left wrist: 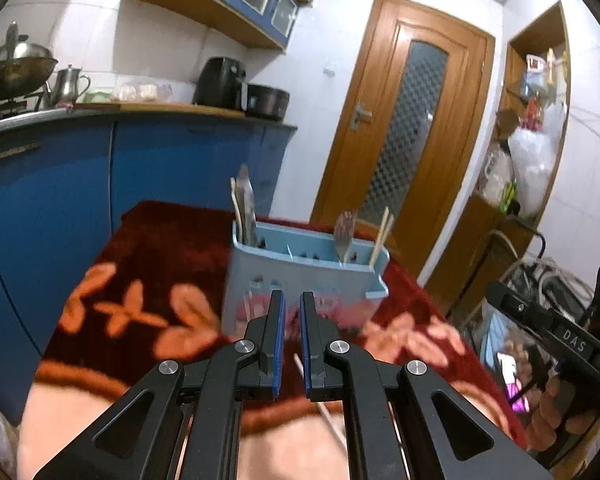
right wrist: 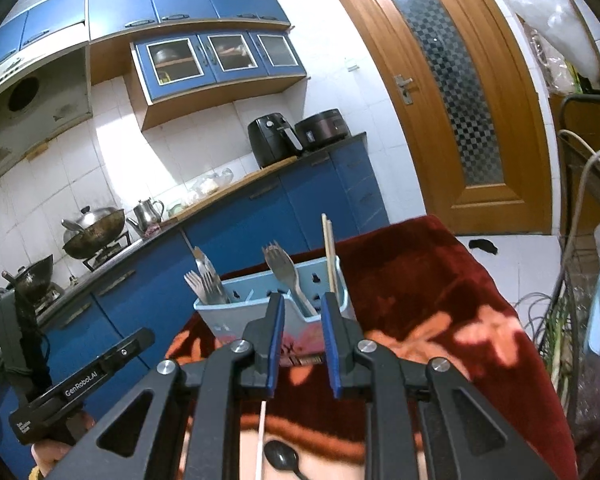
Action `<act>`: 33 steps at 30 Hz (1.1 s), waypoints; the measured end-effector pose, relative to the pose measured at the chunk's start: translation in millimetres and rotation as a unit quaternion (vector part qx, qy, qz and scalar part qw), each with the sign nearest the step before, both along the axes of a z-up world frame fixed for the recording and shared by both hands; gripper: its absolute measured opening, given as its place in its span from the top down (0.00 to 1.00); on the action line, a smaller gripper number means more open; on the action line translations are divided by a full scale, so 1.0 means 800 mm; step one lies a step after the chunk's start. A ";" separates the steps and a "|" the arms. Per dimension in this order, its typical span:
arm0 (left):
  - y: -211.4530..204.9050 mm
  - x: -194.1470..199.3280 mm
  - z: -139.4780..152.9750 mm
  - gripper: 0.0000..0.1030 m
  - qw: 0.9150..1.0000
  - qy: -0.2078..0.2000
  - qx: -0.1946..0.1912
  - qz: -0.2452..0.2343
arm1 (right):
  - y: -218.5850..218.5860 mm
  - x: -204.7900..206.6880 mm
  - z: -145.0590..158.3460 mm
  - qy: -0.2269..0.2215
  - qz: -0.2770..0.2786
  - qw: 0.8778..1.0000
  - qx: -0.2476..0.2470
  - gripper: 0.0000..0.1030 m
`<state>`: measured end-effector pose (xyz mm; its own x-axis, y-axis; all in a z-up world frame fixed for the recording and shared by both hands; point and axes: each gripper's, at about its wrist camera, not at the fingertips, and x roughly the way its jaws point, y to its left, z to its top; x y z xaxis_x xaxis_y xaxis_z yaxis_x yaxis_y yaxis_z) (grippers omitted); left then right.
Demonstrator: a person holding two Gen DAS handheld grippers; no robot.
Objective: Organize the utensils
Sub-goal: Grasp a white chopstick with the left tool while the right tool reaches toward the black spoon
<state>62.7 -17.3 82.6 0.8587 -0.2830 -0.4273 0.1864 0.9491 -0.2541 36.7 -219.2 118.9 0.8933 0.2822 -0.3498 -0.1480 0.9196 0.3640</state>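
A light blue utensil holder stands on a red flowered cloth. It holds forks at the left, a spork in the middle and chopsticks at the right. My left gripper is open by a narrow gap and empty, just before the holder. My right gripper is open and empty, near the holder's front. A pale chopstick and a black spoon lie on the cloth below the grippers.
Blue kitchen cabinets with a wok, kettle and air fryer run along the left. A wooden door stands behind. A cluttered rack with cables is at the right.
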 end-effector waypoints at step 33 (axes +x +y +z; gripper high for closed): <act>-0.095 0.074 -0.107 0.93 0.960 0.258 0.098 -0.054 | -0.060 -0.029 -0.106 0.114 -0.012 0.993 -0.005 0.72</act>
